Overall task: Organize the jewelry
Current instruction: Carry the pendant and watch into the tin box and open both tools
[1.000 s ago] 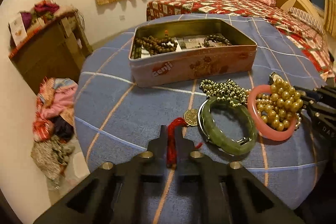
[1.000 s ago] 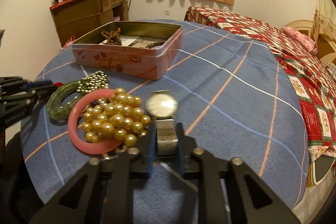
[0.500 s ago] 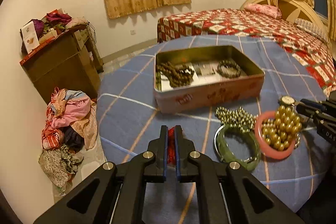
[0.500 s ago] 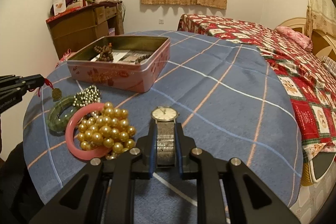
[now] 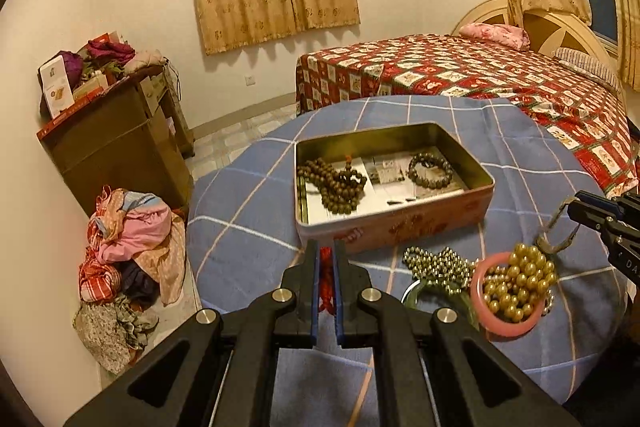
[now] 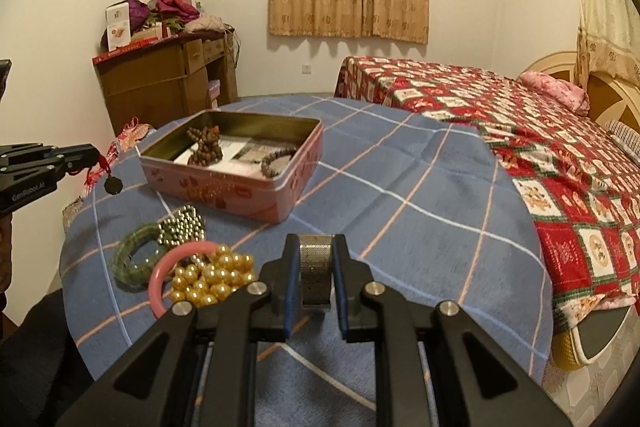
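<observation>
With the left claw (image 5: pixel 327 259) clenched on the red-corded charm (image 6: pixel 113 183) and the right claw (image 6: pixel 316 259) gripping the watch's mesh band (image 6: pixel 316 269), both clear of the table (image 6: pixel 400 187), carry each level over the open tin (image 6: pixel 240 163) before letting go.

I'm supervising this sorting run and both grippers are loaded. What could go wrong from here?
1. The left gripper pinches only the thin red cord; its coin charm dangles free and could swing or snag on the tin rim.
2. The right gripper holds the watch by its mesh band alone, so it might slip out.
</observation>
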A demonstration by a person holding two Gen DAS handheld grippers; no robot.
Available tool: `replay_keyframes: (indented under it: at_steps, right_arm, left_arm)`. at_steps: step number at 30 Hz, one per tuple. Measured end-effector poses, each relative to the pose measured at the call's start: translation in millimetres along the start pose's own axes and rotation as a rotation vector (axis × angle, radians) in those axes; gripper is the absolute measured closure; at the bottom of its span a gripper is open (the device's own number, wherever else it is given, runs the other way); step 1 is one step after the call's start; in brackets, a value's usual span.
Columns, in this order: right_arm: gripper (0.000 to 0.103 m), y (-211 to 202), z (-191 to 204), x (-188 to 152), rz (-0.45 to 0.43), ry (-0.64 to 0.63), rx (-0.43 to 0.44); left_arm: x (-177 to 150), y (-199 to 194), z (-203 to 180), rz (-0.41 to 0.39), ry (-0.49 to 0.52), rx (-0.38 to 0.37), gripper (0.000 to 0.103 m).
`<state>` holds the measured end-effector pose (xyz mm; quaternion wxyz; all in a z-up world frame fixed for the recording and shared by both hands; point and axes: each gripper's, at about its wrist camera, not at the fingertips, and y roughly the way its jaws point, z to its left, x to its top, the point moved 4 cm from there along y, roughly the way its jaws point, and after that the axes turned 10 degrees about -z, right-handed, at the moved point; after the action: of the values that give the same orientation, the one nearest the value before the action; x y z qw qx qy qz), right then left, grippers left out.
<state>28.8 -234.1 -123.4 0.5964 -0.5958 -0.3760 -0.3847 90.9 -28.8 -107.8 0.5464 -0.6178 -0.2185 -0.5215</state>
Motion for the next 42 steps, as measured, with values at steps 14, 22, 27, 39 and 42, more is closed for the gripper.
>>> replay_keyframes:
  at_steps: [14, 22, 27, 39, 42]
  right_arm:
    - [0.085, 6, -1, 49, -0.087, -0.030, -0.003]
    - [0.085, 18, 8, 77, -0.122, -0.081, 0.012]
    - [0.085, 34, 14, 91, -0.131, -0.089, 0.030]
    - [0.085, 71, 38, 111, -0.133, -0.151, 0.050]
    - [0.085, 81, 41, 113, -0.127, -0.156, 0.051]
  left_arm:
    - [51, 6, 5, -0.086, 0.055, 0.038, 0.099]
    - [69, 27, 4, -0.099, 0.075, 0.044, 0.099]
    - [79, 39, 6, -0.101, 0.081, 0.045, 0.099]
    - [86, 80, 8, -0.059, 0.094, 0.044, 0.099]
    - [84, 93, 8, -0.039, 0.094, 0.045, 0.099]
